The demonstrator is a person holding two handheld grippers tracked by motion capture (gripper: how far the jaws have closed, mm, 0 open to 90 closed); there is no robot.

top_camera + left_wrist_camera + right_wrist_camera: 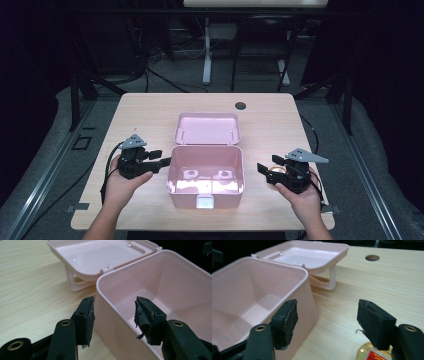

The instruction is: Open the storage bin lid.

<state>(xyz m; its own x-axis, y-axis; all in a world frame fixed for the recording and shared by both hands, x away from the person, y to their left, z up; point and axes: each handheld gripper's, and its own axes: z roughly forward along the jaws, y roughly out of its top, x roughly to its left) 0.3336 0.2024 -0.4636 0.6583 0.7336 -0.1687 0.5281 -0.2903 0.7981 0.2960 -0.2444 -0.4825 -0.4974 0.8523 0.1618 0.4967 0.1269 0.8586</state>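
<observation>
Both hands sit nearest: left tongs point(161, 162) spread astride the pink box's point(206, 172) nine-o'clock wall, unclamped; right tongs point(262, 169) wide, empty, at three o'clock. Box mid-bench point(150, 107), lid point(207, 128) flopped toward twelve — a careless withdrawal could snag the rim and drag it.

Pink plastic box point(205, 175), open and empty, upright near the tabletop's point(150, 110) front edge, hinged lid point(207, 128) swung back flat behind it, glossy inside

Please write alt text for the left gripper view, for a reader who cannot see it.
Two open black jaws straddle the near wall of an empty pink box, one outside, one inside, neither touching it. Its open lid lies back on the wooden table.
</observation>
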